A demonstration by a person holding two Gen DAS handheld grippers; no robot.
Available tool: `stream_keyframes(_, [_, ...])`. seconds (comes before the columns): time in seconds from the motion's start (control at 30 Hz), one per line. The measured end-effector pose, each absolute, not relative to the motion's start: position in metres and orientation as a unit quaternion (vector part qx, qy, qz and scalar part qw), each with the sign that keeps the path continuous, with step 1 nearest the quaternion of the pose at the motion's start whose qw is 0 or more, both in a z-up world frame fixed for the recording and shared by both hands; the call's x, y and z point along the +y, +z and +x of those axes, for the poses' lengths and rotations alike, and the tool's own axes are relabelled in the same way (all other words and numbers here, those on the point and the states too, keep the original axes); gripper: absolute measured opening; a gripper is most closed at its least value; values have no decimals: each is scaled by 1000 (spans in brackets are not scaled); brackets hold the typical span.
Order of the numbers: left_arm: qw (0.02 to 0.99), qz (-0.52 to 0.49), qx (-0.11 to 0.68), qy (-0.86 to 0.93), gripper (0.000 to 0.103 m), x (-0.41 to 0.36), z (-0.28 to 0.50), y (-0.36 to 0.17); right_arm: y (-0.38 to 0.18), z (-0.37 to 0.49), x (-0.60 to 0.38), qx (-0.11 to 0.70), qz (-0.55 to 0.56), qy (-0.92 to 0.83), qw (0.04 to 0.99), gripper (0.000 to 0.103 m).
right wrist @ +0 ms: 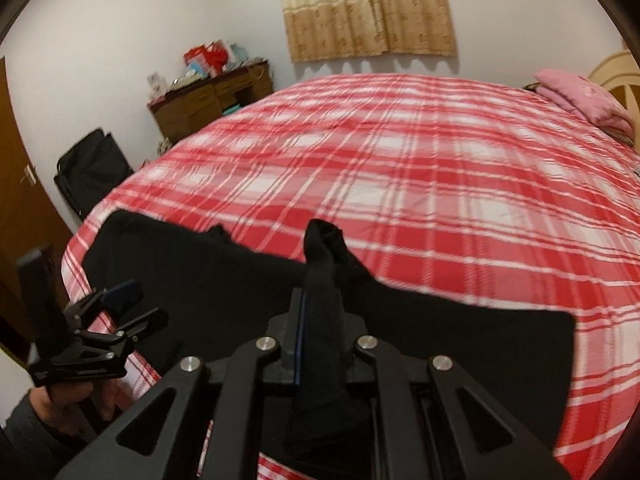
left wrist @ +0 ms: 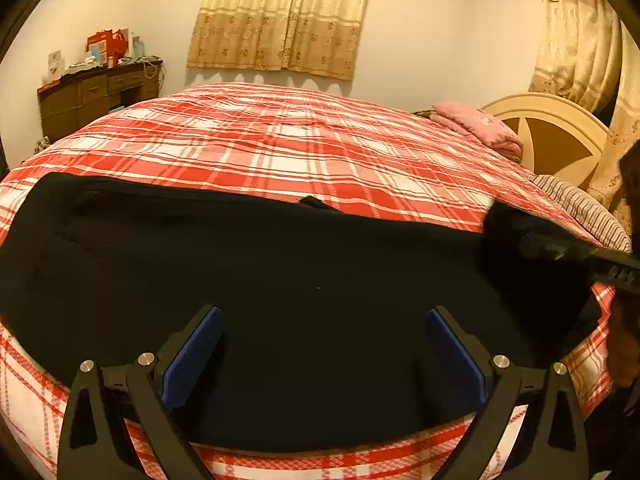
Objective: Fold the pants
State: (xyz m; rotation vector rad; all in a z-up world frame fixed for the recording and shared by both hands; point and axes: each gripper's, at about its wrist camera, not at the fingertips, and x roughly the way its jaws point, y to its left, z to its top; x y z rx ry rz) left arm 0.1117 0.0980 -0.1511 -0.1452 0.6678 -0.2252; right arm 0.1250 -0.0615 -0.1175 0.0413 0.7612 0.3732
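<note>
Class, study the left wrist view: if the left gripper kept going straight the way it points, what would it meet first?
Most likely the black pants spread on the plaid bed cover; the open left gripper points down at them. Depth is uncertain.

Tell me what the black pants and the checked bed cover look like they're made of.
Black pants: a soft, matte knit, perhaps cotton jersey; it drapes limply and bunches where the right claw pinches it. Checked bed cover: thin woven cloth, probably cotton, with a flat, dull plaid and fine creases.

A home bedroom: plaid-covered bed point(right wrist: 420, 168), curtains point(right wrist: 368, 8), cluttered wooden dresser point(right wrist: 208, 100)
</note>
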Motion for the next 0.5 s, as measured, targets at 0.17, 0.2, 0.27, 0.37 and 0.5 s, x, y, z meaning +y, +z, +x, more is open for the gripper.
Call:
stream_keyframes(0.17, [932, -69, 328, -136, 102, 87, 107, -148, -142, 130, -45, 395, 4, 201, 896, 20])
stream_keyframes(0.2, [932, -69, 328, -141, 102, 85, 107, -147, -144, 130, -47, 400, 8, 206, 893, 27])
stream_keyframes(0.27, [929, -73, 328, -158, 102, 78, 107, -144, -142, 128, -55, 407, 27, 221, 886, 68])
stream_keyframes(0.37, [919, -85, 332, -194, 102, 63, 112, -140, -125, 111, -78, 388, 46, 226, 892, 69])
stream_keyframes(0.5, [901, -110, 346, -237, 102, 38, 125, -136, -113, 92, -117, 381, 47, 193, 903, 69])
